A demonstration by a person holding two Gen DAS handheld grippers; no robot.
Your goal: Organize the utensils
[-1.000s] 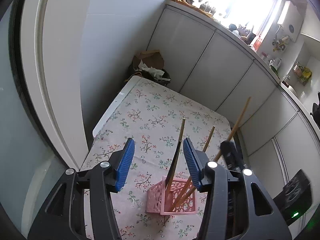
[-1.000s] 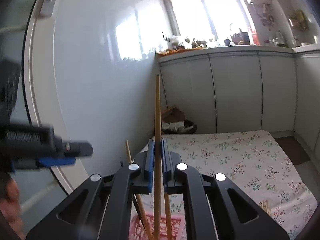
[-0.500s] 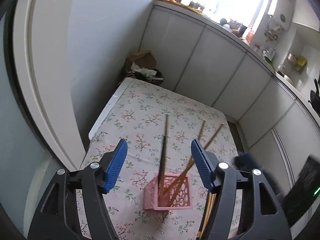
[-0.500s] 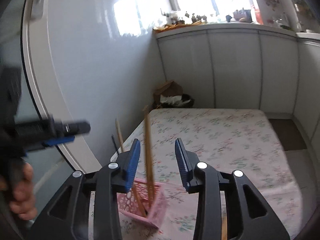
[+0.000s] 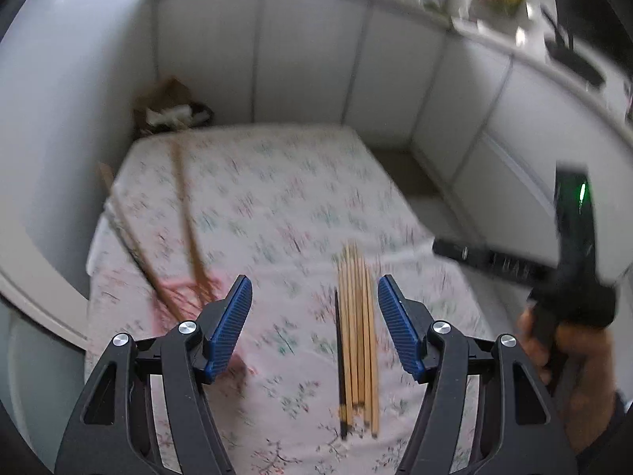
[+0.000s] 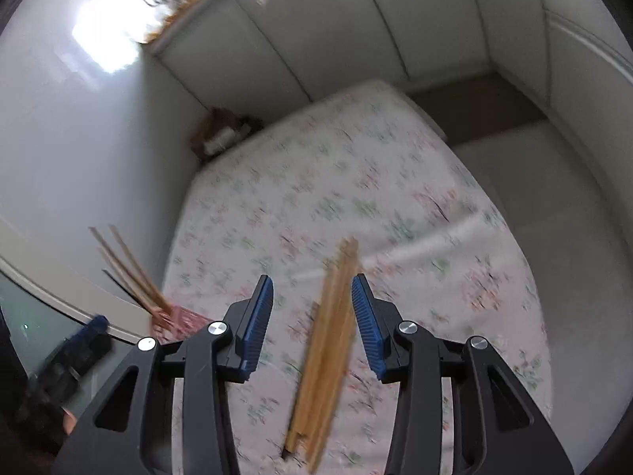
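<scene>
Left gripper (image 5: 312, 326): jaws wide apart, nothing gripped. Right gripper (image 6: 312, 324): jaws opening, nothing gripped. Loose chopstick bundle (image 5: 356, 340): flat on the floral tablecloth (image 5: 277, 198), beneath both grippers. Pink basket (image 6: 184, 322): near-left, holding several leaning chopsticks (image 6: 126, 267).

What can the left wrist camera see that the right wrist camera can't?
Only the left wrist view shows a hand gripping the other black tool and its green light.

Only the right wrist view shows the bright window glare.

Both show the loose bundle of wooden chopsticks lying on the flowered tablecloth, and the pink plastic basket holding more sticks. Both grippers are open around nothing.
</scene>
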